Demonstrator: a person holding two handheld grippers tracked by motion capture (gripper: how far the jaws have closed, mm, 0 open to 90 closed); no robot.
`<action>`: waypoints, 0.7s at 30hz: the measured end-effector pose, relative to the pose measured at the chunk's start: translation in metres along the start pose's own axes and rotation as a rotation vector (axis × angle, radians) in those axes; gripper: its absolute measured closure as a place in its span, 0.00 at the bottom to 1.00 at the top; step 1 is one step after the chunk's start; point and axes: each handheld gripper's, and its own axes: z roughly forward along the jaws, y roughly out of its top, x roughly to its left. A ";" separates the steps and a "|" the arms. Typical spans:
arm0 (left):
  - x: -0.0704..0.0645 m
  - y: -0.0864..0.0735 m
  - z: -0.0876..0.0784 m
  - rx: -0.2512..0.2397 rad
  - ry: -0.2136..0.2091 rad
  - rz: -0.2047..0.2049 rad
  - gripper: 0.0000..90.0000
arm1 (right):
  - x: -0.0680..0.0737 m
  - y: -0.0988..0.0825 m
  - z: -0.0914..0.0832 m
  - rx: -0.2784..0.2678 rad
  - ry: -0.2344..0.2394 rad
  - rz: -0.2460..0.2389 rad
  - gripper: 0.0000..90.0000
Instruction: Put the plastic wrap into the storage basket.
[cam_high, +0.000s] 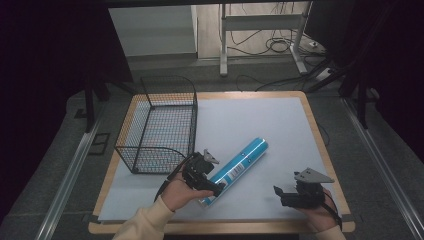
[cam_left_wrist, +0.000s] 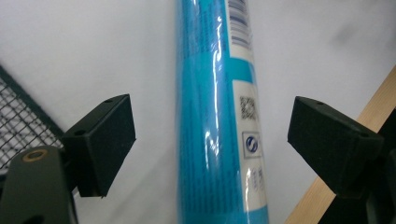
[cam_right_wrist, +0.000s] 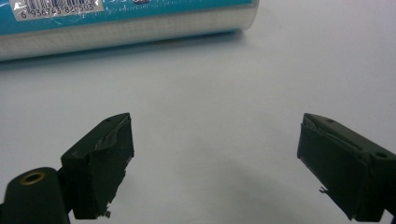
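Near the front edge of the table (cam_high: 320, 127), the left gripper (cam_high: 210, 184) straddles the blue roll (cam_high: 237, 169) close to its near end, jaws spread on either side and not yet touching. Closing on it looks like the next move, probably then a lift toward the wire basket (cam_high: 159, 125) just beside. Off to the side, the right gripper (cam_high: 286, 196) waits spread wide, holding nothing; nothing blocks the way.

Open tongs (cam_right_wrist: 215, 163), blue roll (cam_right_wrist: 126, 21) beyond
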 end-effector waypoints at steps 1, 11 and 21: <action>0.000 0.002 0.001 0.005 -0.003 0.009 0.16 | 0.000 0.000 0.000 0.000 0.000 -0.002 0.12; -0.004 0.017 0.013 0.031 -0.011 0.014 0.16 | 0.000 0.000 0.000 -0.001 0.000 -0.004 0.12; -0.005 0.032 0.026 0.058 -0.022 0.018 0.15 | 0.000 0.000 0.000 -0.003 -0.001 -0.008 0.12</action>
